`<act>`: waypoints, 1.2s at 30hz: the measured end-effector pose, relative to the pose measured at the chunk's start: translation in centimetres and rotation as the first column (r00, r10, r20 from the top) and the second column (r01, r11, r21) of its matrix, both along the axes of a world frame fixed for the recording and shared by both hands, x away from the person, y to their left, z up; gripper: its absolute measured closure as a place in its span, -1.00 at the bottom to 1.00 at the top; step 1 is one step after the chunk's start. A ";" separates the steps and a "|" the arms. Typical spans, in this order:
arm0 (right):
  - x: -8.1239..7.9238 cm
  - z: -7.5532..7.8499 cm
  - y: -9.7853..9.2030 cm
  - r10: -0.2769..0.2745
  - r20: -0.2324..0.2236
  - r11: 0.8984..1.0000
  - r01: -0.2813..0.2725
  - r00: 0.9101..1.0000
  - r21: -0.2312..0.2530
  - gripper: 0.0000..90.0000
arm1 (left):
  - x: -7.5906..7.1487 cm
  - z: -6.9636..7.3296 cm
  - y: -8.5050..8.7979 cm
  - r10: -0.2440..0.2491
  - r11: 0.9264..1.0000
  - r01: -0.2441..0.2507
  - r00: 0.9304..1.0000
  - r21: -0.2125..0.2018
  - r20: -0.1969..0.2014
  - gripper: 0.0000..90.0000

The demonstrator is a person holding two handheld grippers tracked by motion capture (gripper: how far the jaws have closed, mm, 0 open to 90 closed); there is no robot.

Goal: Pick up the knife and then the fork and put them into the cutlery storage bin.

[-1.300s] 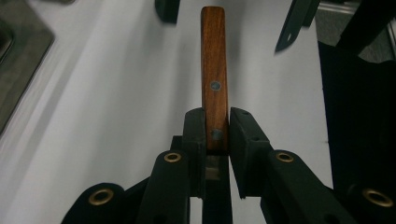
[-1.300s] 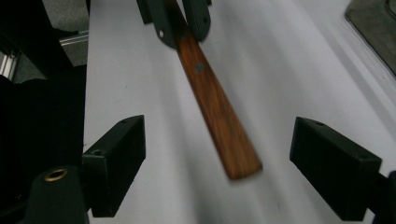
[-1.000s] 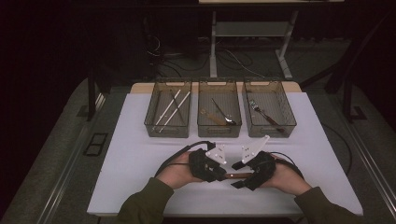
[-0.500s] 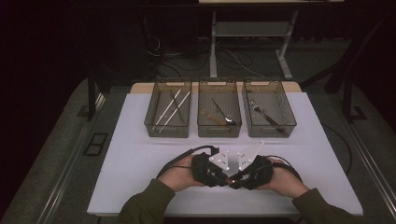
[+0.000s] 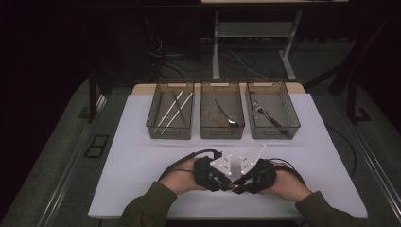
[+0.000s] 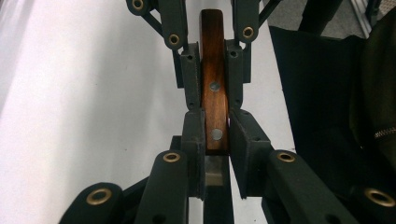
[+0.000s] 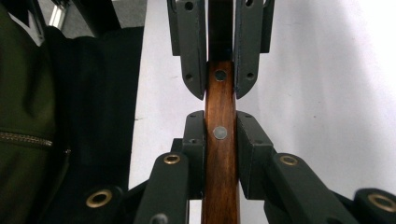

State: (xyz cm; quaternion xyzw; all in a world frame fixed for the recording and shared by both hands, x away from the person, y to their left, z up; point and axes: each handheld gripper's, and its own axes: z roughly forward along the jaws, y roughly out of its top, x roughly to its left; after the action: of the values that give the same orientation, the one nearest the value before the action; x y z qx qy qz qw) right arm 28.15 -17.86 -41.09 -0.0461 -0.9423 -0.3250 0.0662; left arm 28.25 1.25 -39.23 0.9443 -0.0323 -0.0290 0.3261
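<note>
Both grippers pinch one wooden handle (image 6: 215, 88) nose to nose, near the table's (image 5: 142, 156) front edge. Left gripper (image 5: 218, 177) clamps the blade end of the handle; right gripper (image 5: 246, 182), its jaws having just closed, clamps the other end. Beyond them, along the far edge, three trays: sticks (image 5: 171, 109) left, spoon (image 5: 226, 113) middle, fork (image 5: 267, 115) right.

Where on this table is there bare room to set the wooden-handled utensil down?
Free: the white tabletop left of the hands, the strip between the three bins and the grippers, and the right side beside the fork bin. Crowded: front centre, where the left gripper and right gripper both clamp the wooden handle.
</note>
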 end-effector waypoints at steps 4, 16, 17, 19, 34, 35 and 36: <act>0.2 0.1 -0.3 -0.017 0.008 1.000 0.017 1.000 0.015 0.68 | 0.4 -0.1 0.8 0.067 0.997 -0.068 0.998 -0.038 -0.018 0.33; 1.4 0.2 -3.1 -0.149 0.035 0.989 0.148 0.988 0.008 0.68 | 1.3 -0.4 8.3 0.380 0.895 -0.382 0.923 -0.231 -0.056 -0.30; 1.5 0.2 -3.4 -0.166 0.039 0.986 0.166 0.985 0.008 0.68 | 1.2 -0.6 9.0 0.409 0.879 -0.410 0.911 -0.244 -0.058 -0.32; 1.8 0.2 -4.2 -0.193 0.040 0.981 0.193 0.980 0.010 0.68 | 1.1 -0.9 10.3 0.455 0.849 -0.455 0.888 -0.267 -0.068 -0.39; 3.7 1.8 -8.0 -0.406 0.059 0.913 0.403 0.912 0.058 0.67 | -0.6 -3.8 14.2 0.639 0.727 -0.627 0.767 -0.280 -0.056 -1.00; 3.9 2.1 -8.3 -0.420 0.063 0.907 0.416 0.906 0.067 0.67 | -0.6 -3.8 14.2 0.641 0.723 -0.630 0.765 -0.284 -0.066 -1.00; 4.2 2.3 -8.6 -0.431 0.063 0.901 0.427 0.900 0.074 0.67 | -0.6 -3.8 14.3 0.641 0.719 -0.633 0.764 -0.289 -0.078 -1.00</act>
State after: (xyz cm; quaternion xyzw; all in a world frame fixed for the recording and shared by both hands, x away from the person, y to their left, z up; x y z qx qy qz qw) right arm 32.31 -26.49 -38.77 -0.2377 -0.9009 -0.3607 -0.0425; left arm 27.69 15.57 -43.05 0.8377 0.2857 0.1031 0.4540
